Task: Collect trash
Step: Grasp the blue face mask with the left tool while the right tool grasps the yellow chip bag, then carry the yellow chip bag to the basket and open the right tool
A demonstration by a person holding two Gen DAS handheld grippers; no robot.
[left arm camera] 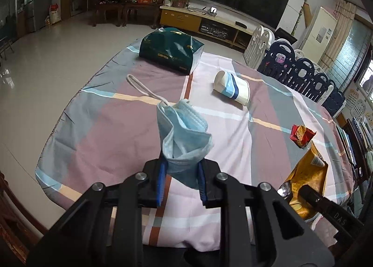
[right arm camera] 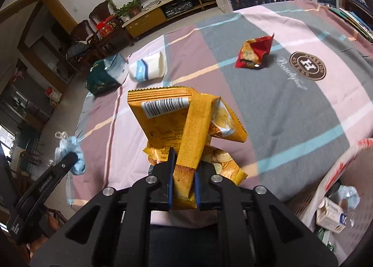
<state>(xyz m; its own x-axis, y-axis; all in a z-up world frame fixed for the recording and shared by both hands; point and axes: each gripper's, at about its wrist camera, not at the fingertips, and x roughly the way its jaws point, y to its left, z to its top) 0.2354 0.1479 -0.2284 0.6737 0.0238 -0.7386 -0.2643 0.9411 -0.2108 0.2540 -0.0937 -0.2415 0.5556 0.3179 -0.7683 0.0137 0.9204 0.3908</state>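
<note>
My left gripper [left arm camera: 181, 169] is shut on a crumpled blue face mask [left arm camera: 183, 136], lifted over the checked tablecloth [left arm camera: 105, 131]; its white ear loop [left arm camera: 142, 87] trails away. My right gripper [right arm camera: 184, 173] is shut on a folded yellow snack bag [right arm camera: 186, 127] with a barcode, held above the cloth. That bag [left arm camera: 307, 180] also shows at the right of the left wrist view. A paper cup [left arm camera: 233, 87] lies on its side, and a red crumpled wrapper [left arm camera: 300, 135] rests near the table's right edge. The cup [right arm camera: 149, 69] and red wrapper [right arm camera: 254, 53] lie beyond the bag.
A dark green tissue pack [left arm camera: 170, 49] sits at the table's far end. A basket with trash, including a small carton [right arm camera: 331, 214], stands low at the right of the right wrist view. A child fence [left arm camera: 300, 69] borders the table's far right. Tiled floor [left arm camera: 35, 76] lies left.
</note>
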